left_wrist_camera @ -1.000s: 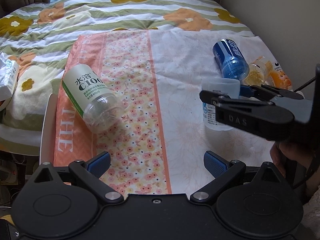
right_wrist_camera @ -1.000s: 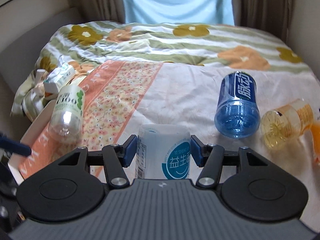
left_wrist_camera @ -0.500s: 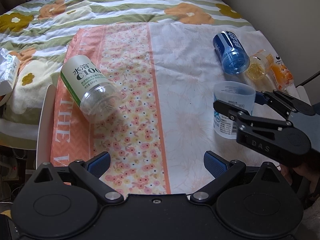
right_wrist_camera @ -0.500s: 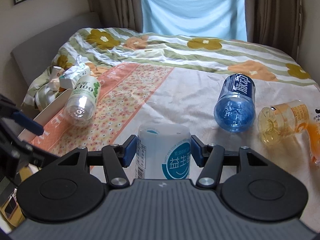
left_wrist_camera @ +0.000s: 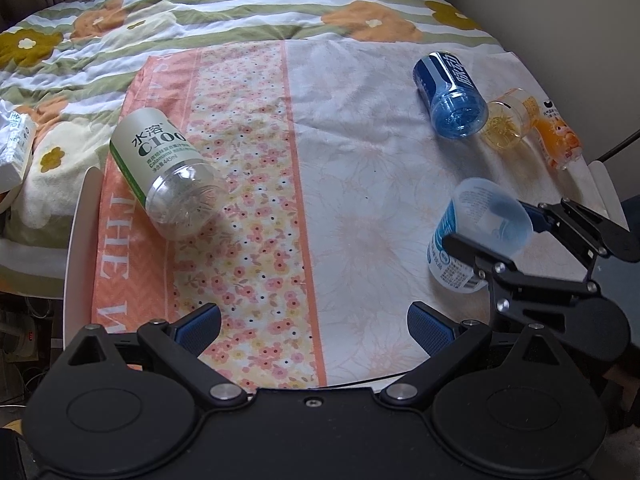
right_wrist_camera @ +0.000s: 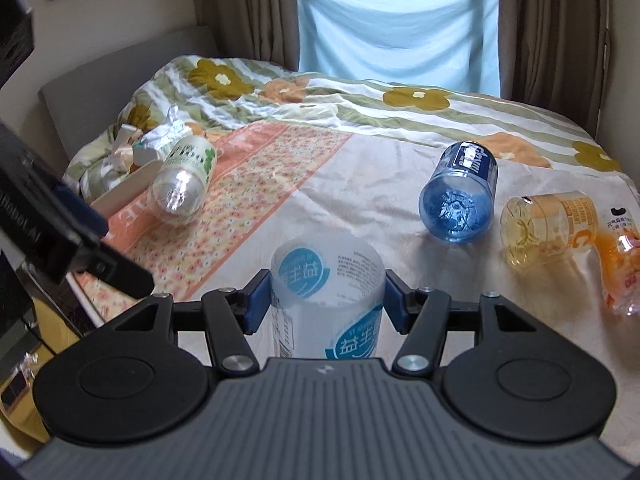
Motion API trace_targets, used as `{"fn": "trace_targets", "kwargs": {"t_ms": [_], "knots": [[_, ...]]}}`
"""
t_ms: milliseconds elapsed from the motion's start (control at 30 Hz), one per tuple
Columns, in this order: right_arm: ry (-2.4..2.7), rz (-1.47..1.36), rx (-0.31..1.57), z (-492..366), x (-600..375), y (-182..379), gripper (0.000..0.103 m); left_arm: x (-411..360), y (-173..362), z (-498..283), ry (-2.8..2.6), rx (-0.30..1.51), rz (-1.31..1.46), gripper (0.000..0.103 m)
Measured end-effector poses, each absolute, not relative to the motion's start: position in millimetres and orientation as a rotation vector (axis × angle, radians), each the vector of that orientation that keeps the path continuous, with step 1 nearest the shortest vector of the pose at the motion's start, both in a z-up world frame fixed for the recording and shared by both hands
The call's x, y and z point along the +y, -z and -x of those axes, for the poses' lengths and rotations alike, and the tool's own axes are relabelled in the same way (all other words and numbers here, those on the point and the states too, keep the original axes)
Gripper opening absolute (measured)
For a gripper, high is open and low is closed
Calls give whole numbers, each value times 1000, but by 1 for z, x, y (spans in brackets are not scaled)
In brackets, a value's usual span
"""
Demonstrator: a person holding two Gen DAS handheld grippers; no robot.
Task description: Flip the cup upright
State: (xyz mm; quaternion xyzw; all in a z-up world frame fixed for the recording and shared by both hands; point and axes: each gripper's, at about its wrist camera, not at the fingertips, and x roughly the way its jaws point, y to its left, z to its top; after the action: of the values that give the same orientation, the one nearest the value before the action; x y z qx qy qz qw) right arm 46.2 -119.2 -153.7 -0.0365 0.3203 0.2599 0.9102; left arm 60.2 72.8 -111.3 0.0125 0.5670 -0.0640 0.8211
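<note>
Cup (right_wrist_camera: 326, 300) lifted+tilted since prev | R tongs (right_wrist_camera: 326, 300) clamp translucent plastic cyl

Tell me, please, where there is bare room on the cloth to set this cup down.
Free: the white cloth between the clear green-label bottle and the cup in the right gripper. Crowded: far right, by the blue bottle and orange bottle.

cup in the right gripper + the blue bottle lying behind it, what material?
Cup: looks like thin translucent plastic, frosted; its printed label shows through the wall. Right gripper is clamped on it. Blue bottle: probably clear blue-tinted plastic, glossy; moulded base visible.
</note>
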Motion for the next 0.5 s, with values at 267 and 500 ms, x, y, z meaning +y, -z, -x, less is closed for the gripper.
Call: {"fn": "trace_targets", "kwargs": {"t_ms": [267, 500], "knots": [[-528, 108, 670, -43, -116, 153, 82, 69, 108, -58, 137, 1198, -32, 101], [-536, 119, 648, -35, -116, 144, 95, 70, 98, -54, 124, 1177, -25, 101]]}}
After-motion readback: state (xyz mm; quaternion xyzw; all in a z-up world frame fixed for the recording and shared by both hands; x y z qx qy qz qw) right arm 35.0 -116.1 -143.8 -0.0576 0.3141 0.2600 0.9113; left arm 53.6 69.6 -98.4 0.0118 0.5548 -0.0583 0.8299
